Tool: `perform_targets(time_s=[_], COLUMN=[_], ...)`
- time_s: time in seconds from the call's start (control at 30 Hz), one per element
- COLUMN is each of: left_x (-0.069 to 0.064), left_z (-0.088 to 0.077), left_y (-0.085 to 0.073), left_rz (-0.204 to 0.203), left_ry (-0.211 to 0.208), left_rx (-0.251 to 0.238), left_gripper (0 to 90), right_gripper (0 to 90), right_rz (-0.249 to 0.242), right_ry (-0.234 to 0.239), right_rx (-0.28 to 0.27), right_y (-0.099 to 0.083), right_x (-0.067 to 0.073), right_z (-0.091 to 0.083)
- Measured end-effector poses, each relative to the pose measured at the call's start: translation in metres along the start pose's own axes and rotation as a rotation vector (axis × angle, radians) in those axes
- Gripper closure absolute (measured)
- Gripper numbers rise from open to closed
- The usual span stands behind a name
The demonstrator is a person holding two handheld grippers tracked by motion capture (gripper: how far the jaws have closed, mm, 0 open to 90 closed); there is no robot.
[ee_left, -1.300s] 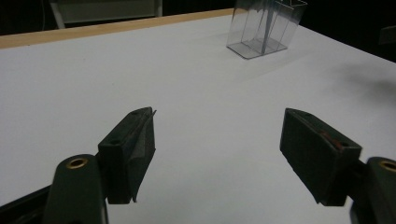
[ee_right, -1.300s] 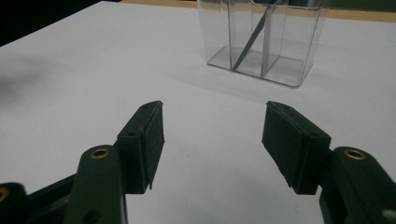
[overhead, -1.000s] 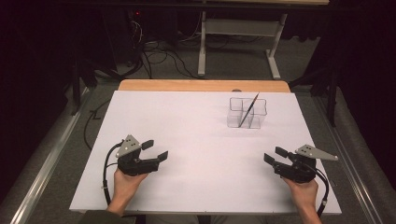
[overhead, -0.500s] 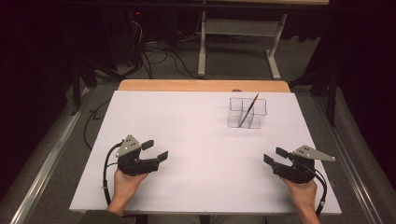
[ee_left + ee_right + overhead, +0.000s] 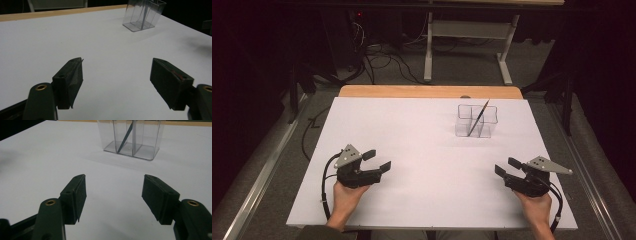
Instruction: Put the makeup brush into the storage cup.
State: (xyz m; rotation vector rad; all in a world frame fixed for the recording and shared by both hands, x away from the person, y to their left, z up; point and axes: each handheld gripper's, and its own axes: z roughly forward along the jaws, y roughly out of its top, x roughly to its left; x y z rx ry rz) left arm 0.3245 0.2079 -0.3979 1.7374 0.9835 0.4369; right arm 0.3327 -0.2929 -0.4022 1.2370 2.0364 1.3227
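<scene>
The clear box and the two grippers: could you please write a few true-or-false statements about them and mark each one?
1. A thin dark stick leans inside the clear box. True.
2. The left gripper is shut on the stick. False: it is open and holds nothing.
3. The right gripper is open. True.
4. The box lies tipped on its side. False: it stands upright on the table.

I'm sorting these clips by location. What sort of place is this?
Probably a lab or workshop: a white-topped table with a clear compartment box, loose cables on the floor, and a bare desk frame behind.
</scene>
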Motion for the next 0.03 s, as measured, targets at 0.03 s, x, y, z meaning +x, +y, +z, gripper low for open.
perform_targets(time_s=[0.03], left_x=[0.0004], left_z=[0.0002], left_y=[0.0001], left_rz=[-0.002], left_ry=[0.000], left_rx=[-0.002], left_gripper=[26.8], right_gripper=[38.1], right_rz=[0.002], right_ry=[0.000], right_rx=[-0.001], right_y=[0.0000], right_x=[0.0003], right_z=[0.0000])
